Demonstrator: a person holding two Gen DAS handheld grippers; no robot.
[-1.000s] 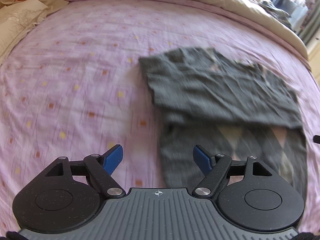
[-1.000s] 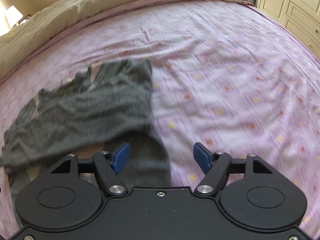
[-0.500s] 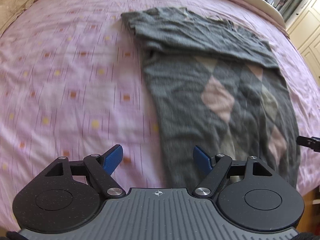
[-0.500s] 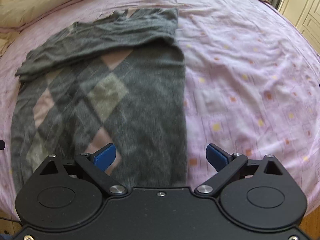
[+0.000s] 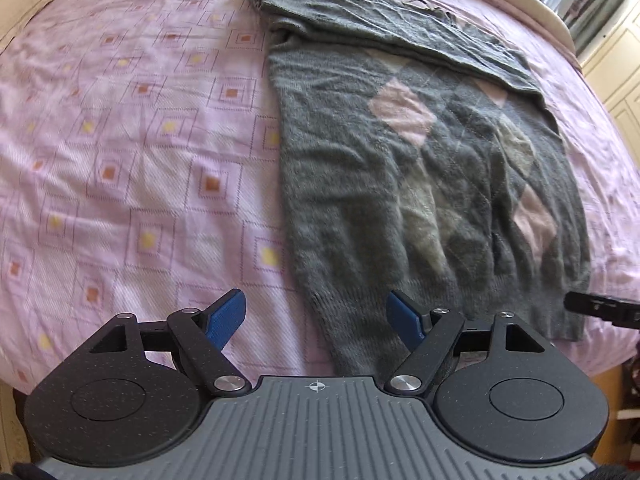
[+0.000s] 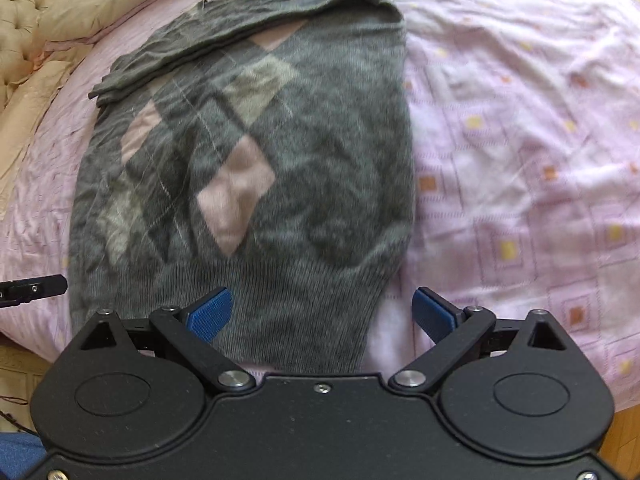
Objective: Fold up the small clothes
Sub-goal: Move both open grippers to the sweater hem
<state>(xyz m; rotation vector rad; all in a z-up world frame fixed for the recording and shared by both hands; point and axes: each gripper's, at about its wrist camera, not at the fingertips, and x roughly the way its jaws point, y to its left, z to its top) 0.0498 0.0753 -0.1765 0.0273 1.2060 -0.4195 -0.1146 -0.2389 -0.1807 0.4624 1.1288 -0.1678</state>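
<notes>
The grey argyle sweater (image 5: 420,168) lies flat on the pink patterned bedspread (image 5: 120,140), its sleeves folded across the chest at the far end, hem toward the cameras. The left gripper (image 5: 316,314) hovers over the hem's left corner, blue pads spread wide, nothing between them but cloth edge and sheet below. The right gripper (image 6: 322,314) hangs over the hem's right corner, pads likewise apart and empty, the ribbed hem running under its left pad.

From the left wrist, the sweater sits from 12 to 3 o'clock, and a black tip of the other gripper pokes in at 3 o'clock; cream cupboard doors (image 5: 616,60) show at 2 o'clock. The right wrist view has the sweater (image 6: 248,160) from 9 to 12 o'clock, with bare bedspread (image 6: 520,140) filling the 1 to 4 o'clock side. Only this view shows the beige tufted headboard (image 6: 20,32) and a beige duvet (image 6: 100,4) at 10 to 11 o'clock, and wood floor at 4 o'clock.
</notes>
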